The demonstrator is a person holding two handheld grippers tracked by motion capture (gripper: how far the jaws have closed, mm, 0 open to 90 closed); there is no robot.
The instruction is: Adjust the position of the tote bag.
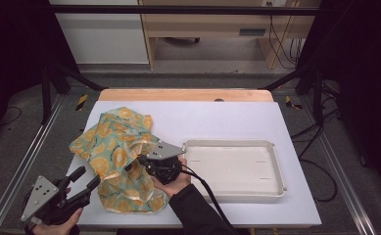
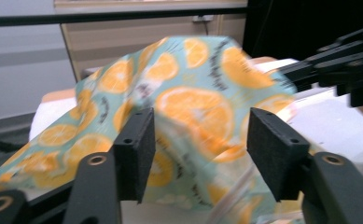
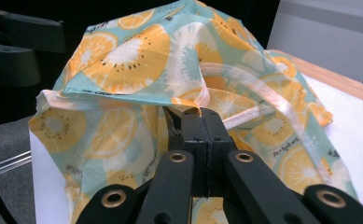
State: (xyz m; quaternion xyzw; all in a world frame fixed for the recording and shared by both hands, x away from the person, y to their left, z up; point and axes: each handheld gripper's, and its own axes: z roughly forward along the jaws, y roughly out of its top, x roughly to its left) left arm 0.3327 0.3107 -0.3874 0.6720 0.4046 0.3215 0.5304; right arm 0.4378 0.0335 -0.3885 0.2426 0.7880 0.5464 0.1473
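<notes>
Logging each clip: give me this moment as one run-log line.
right tool: shut on cloth edge | left tool: open, at cloth | tray: empty, right of cloth

White tray (image 1: 274, 166) on white table (image 1: 217, 117); wooden cabinet (image 1: 202, 19) and cables (image 1: 281, 44) behind.

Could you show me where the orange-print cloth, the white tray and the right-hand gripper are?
cloth (image 1: 114, 142), high view, on its raised middle folds.
tray (image 1: 276, 161), high view, on its right rim.
right gripper (image 3: 201, 122), right gripper view, at its jaws, shut on the cloth's edge.
</notes>
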